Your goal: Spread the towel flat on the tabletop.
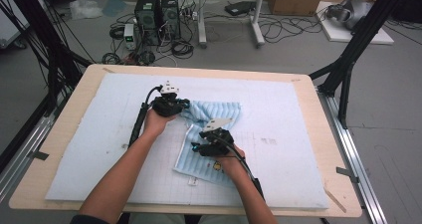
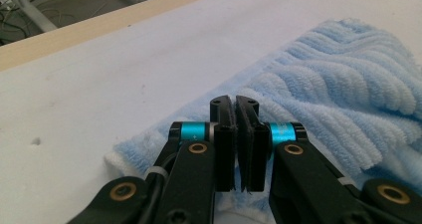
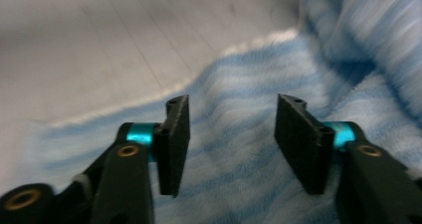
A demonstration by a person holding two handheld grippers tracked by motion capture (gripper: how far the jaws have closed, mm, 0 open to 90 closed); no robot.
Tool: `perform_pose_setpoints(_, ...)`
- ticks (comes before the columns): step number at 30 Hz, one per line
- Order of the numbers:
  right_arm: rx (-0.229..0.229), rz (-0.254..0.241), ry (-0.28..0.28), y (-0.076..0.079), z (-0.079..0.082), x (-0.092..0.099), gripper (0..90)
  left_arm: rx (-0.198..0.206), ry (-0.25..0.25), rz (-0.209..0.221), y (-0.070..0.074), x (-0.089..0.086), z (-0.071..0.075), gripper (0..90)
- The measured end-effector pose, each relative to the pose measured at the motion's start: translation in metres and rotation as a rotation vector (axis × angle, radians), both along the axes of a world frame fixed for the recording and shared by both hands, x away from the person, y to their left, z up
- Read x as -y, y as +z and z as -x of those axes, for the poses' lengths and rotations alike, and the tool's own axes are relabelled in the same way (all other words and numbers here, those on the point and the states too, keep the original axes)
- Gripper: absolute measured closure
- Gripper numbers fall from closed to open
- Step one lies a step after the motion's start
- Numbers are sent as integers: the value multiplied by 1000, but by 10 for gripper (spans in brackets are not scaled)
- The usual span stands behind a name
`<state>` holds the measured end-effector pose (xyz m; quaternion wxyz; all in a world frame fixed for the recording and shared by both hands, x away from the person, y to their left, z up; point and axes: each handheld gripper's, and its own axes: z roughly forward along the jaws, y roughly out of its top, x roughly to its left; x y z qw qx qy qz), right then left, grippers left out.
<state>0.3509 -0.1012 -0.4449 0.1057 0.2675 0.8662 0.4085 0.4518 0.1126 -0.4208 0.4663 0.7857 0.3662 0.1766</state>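
Note:
A light blue striped towel point(image 1: 219, 115) lies rumpled and partly folded on the white mat point(image 1: 288, 159). My left gripper point(image 1: 184, 104) sits at the towel's upper left edge. In the left gripper view its jaws point(image 2: 234, 104) stand pressed together, with the fluffy towel point(image 2: 348, 84) edge pinched low between the pads. My right gripper point(image 1: 195, 147) hovers over the towel's lower left part, pointing left. In the right gripper view its jaws point(image 3: 231, 107) stand apart above the striped cloth point(image 3: 239, 154), with nothing between the pads.
The white mat covers most of a wooden table point(image 1: 74, 99). A small tag point(image 1: 192, 182) lies at the towel's near edge. Beyond the table stand computer towers point(image 1: 157, 12), cables and black frame legs point(image 1: 348, 59).

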Motion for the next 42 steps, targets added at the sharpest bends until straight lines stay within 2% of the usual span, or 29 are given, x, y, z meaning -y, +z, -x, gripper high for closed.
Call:
perform_pose_setpoints(1,-1,35,2,-3,-1,-4,609,0,6,1,1,-2,0,858)
perform_pose_setpoints(2,3,23,10,-3,-2,-7,725,2,14,8,1,-4,-1,858)
perform_pose_setpoints(3,-13,20,21,-3,-2,-9,792,4,17,7,2,-7,-1,858)
perform_pose_setpoints(5,-16,21,54,-3,1,-12,852,4,27,12,3,-12,-2,858)
perform_pose_setpoints(8,-77,-12,138,-3,4,-15,858,8,47,14,5,-19,-5,859)
perform_pose_setpoints(9,-119,-39,226,-3,9,-20,858,10,59,21,5,-22,-5,859)
perform_pose_setpoints(10,-132,-42,270,-3,13,-25,857,10,73,26,5,-25,-6,859)
perform_pose_setpoints(11,-132,-42,270,-3,13,-25,857,11,79,29,6,-27,-7,859)
perform_pose_setpoints(12,-171,-69,365,-3,22,-33,857,7,89,29,6,-30,-7,859)
perform_pose_setpoints(13,-171,-69,365,-3,22,-33,857,7,97,27,6,-34,-8,859)
perform_pose_setpoints(15,-200,-92,453,-3,34,-44,846,4,120,25,6,-40,-8,859)
perform_pose_setpoints(18,-188,-93,503,-1,45,-53,701,2,167,17,6,-52,-10,860)
perform_pose_setpoints(21,-165,-160,429,11,40,-38,569,1,201,24,8,-64,-10,860)
perform_pose_setpoints(22,-122,-217,319,20,32,-16,537,2,218,30,9,-69,-10,838)
perform_pose_setpoints(23,-122,-217,319,20,32,-16,537,2,218,30,9,-69,-10,813)
perform_pose_setpoints(24,-93,-247,249,24,26,-4,514,-1,225,40,9,-71,-10,813)
perform_pose_setpoints(25,-21,-241,73,29,16,20,519,-7,257,59,11,-74,-9,655)
perform_pose_setpoints(26,-8,-225,-12,29,10,30,528,-7,257,59,11,-74,-9,599)
perform_pose_setpoints(27,-8,-225,-12,29,10,30,528,-10,262,70,12,-76,-9,599)
perform_pose_setpoints(28,2,-188,-139,25,0,44,535,4,266,71,13,-78,-6,540)
perform_pose_setpoints(29,-4,-174,-173,22,-4,47,535,4,266,71,13,-78,-6,529)
perform_pose_setpoints(32,-37,-190,-192,14,-12,46,515,16,274,89,12,-83,-1,511)
perform_pose_setpoints(34,-61,-175,-184,6,-17,36,509,20,273,91,10,-86,2,507)
perform_pose_setpoints(35,-72,-87,-191,-2,-25,25,508,18,271,92,9,-88,4,504)
perform_pose_setpoints(36,-72,-87,-191,-2,-25,25,508,16,268,97,8,-89,6,504)
perform_pose_setpoints(37,-84,-60,-190,-6,-28,20,529,-1,260,96,7,-90,6,494)
perform_pose_setpoints(38,-41,-27,-170,-3,-32,16,682,-7,254,105,7,-91,7,473)
perform_pose_setpoints(40,-8,33,-130,-2,-33,14,863,28,245,108,7,-92,12,500)
perform_pose_setpoints(42,44,85,-162,1,-35,15,870,27,240,109,6,-94,15,500)
